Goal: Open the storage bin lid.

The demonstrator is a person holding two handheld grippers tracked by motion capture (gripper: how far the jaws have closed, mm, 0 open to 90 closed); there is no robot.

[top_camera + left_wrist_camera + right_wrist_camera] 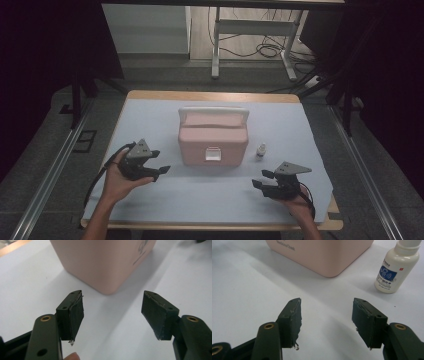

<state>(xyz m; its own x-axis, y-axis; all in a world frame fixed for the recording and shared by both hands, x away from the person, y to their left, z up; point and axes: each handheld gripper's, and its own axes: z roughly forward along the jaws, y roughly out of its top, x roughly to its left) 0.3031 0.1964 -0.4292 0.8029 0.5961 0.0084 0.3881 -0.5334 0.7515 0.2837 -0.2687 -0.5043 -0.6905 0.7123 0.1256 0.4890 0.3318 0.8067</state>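
a: how much room do the tongs have?

b: plenty. the left gripper [159, 162] sits near the sheet's [150, 120] left edge, with bare sheet behind it to the near edge. the right gripper [261, 179] is toward the right edge, also over bare sheet. between the two lies an open strip with nothing on it, just in front of the box [212, 137].

a: and their jaws?

b: both stand wide apart with nothing between them. in the left gripper view the pads [76, 315] frame bare sheet, and the box's [105, 262] rounded corner rises just beyond the tips. in the right gripper view the pads [294, 320] frame bare sheet too, with the box [322, 255] ahead and left of centre.

a: where is the bottle?

b: the bottle [261, 150] stands upright just beside the box's right side, ahead of the right gripper and apart from it. in the right gripper view the bottle [395, 270] is beyond the right-hand jaw.

a: any writing?

b: the bottle has a blue label with a white emblem and small lines of print, too small to read. the box shows dark print low on its side in both gripper views, cut off and blurred; it cannot be made out.

a: what is in the box?

b: cannot tell. its lid is down, the white handle [214, 111] lies at the far side and a white latch [213, 154] sits on the front toward the grippers. the bottle is capped and opaque.
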